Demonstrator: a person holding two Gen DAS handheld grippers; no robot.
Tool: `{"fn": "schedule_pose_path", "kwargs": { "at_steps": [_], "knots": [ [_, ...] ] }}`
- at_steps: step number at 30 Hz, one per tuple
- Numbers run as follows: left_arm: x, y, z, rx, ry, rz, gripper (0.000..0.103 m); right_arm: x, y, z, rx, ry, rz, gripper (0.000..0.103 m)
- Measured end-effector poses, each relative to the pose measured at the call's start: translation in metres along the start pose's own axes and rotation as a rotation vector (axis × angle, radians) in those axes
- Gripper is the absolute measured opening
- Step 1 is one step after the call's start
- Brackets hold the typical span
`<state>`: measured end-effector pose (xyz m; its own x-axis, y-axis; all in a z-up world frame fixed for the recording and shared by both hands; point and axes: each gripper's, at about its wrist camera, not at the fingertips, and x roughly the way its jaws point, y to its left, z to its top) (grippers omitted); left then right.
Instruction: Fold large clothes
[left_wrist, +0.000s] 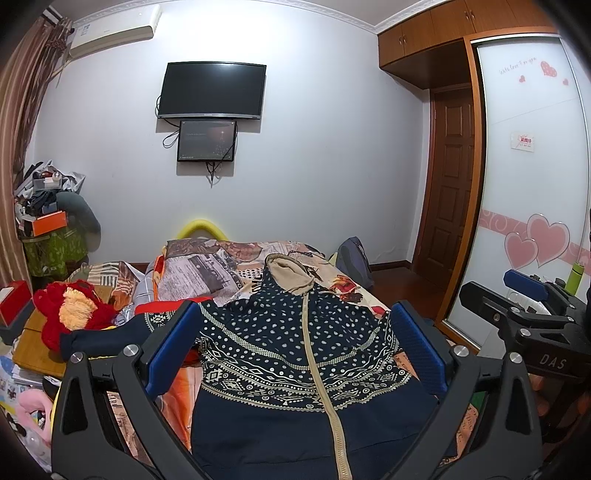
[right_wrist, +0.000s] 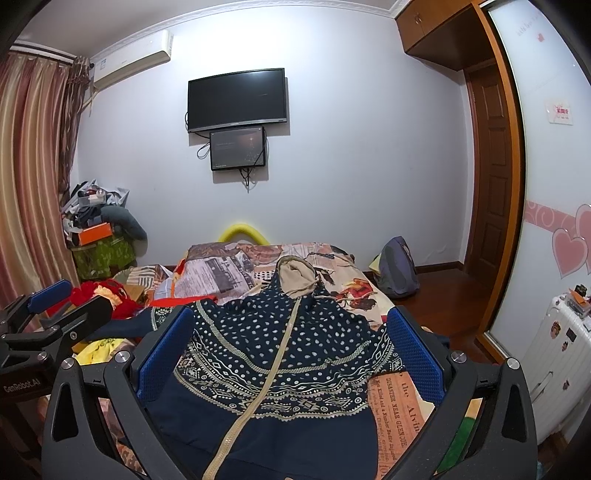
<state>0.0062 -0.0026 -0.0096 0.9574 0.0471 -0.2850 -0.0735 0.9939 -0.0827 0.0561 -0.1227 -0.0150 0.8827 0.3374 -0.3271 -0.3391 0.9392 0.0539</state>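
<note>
Left wrist view: left gripper (left_wrist: 295, 347) spread wide, grasping nothing, above the navy patterned hoodie (left_wrist: 295, 354) lying zipper-up on the bed (left_wrist: 354, 288). Right gripper (left_wrist: 524, 295) off to its right, marked "DAS".

Right wrist view: right gripper (right_wrist: 291, 350) also released, hoodie (right_wrist: 273, 354) between and beyond its fingers. Bedsheet print just right reads "DISASTER NEAR GLENCOE". Left gripper (right_wrist: 62, 306) to its left, marked "GenRobot.AI". Bare sheet beyond the hood.

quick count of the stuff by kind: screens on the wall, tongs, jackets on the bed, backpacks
Screens on the wall: 2, a large one and a small one
Tongs: 2, left and right, both open
Jackets on the bed: 1, navy patterned hooded jacket
Backpacks: 1
Total: 6
</note>
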Motion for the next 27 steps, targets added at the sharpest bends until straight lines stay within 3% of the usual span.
{"fn": "schedule_pose_path", "kwargs": {
  "at_steps": [17, 23, 27],
  "knots": [
    [0.028, 0.016, 0.001, -0.016, 0.047, 0.016, 0.103, 0.024, 0.001, 0.002, -0.014, 0.054, 0.011, 0.103],
    [0.061, 0.045, 0.005, -0.046, 0.084, 0.041, 0.103, 0.049, -0.001, 0.005, -0.019, 0.071, 0.01, 0.103],
    [0.094, 0.079, 0.009, -0.07, 0.118, 0.111, 0.103, 0.076, -0.003, 0.009, -0.023, 0.091, -0.003, 0.103]
  ]
}}
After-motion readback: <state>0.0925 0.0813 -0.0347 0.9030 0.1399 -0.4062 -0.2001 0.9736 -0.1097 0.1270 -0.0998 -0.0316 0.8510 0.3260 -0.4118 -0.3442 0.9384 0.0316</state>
